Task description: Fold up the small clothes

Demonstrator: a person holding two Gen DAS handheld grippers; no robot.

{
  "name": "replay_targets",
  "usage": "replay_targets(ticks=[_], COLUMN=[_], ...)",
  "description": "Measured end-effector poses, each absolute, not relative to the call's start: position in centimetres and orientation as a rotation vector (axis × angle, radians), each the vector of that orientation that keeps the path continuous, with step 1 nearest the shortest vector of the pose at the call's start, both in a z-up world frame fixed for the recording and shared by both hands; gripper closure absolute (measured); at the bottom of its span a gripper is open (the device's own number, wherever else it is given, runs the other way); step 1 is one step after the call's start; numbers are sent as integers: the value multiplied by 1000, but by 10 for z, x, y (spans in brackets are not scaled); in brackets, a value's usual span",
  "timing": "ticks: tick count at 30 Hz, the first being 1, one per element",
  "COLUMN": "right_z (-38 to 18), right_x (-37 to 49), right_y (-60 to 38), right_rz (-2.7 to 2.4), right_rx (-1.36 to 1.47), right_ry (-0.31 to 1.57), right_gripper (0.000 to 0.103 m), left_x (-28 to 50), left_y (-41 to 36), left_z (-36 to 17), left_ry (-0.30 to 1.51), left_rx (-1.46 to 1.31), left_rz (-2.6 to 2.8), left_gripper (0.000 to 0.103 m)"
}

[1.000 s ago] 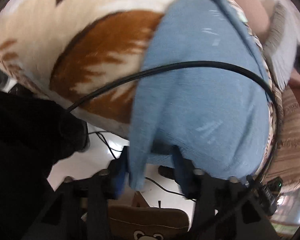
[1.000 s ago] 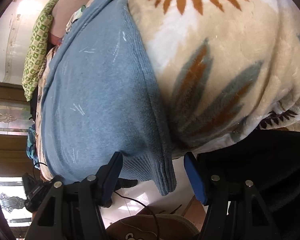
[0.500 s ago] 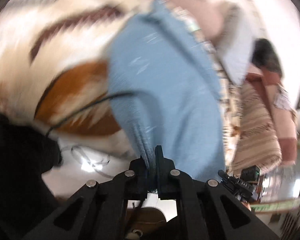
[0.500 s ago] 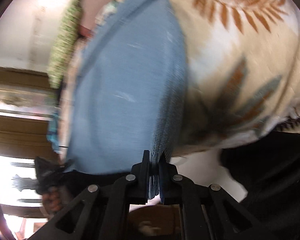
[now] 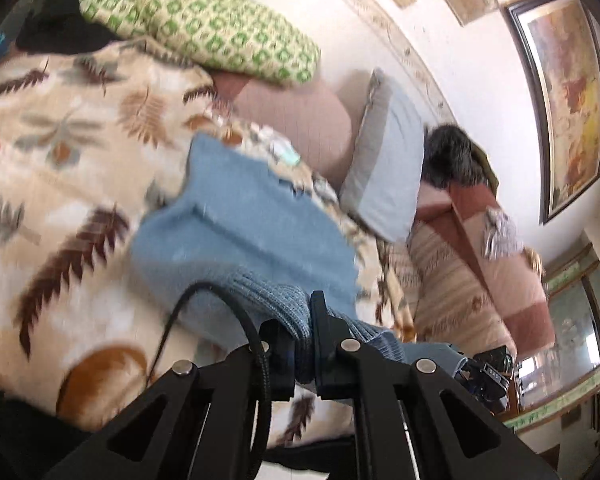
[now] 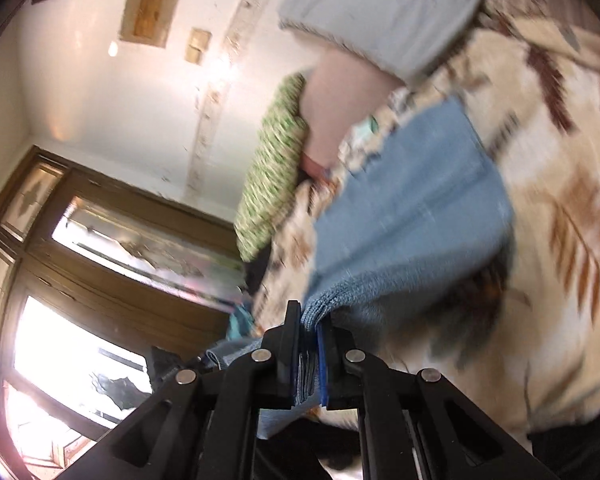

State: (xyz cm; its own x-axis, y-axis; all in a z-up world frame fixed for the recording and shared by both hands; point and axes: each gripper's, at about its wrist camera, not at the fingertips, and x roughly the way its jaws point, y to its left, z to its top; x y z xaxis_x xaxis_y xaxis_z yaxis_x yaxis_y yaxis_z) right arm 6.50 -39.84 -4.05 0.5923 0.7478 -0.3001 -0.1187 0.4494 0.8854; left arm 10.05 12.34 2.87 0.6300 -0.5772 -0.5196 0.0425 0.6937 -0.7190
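Observation:
A light blue knit garment point(image 5: 236, 240) lies on a cream blanket with a leaf pattern point(image 5: 60, 184). My left gripper point(image 5: 302, 332) is shut on the garment's ribbed hem and holds that corner lifted off the blanket. In the right wrist view the same blue garment point(image 6: 412, 208) stretches away from my right gripper point(image 6: 310, 328), which is shut on the other corner of the ribbed hem. The near edge of the garment is raised between the two grippers, and the far part still rests on the blanket point(image 6: 560, 240).
A green patterned pillow point(image 5: 204, 28), a pink cushion point(image 5: 300, 120) and a grey-blue pillow point(image 5: 388, 168) lie at the back against the wall. A striped blanket pile point(image 5: 476, 272) sits to the right. A black cable point(image 5: 204, 296) hangs by my left gripper.
Both grippers were open around the hem a second ago. They closed on it and have since lifted and tilted up, raising the near edge of the garment.

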Motion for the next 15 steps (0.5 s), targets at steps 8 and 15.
replay_targets(ticks=[8, 15], right_z=[-8, -35], right_x=[189, 322], right_y=[-410, -405], right_rz=[571, 478], right_rx=[964, 939], right_ry=[694, 757], right_gripper=[96, 96], left_x=[218, 342], left_y=[126, 117], left_z=[41, 11], left_ry=[776, 832], left_rx=[-765, -714], left_rz=[-313, -253], left_gripper=[97, 97])
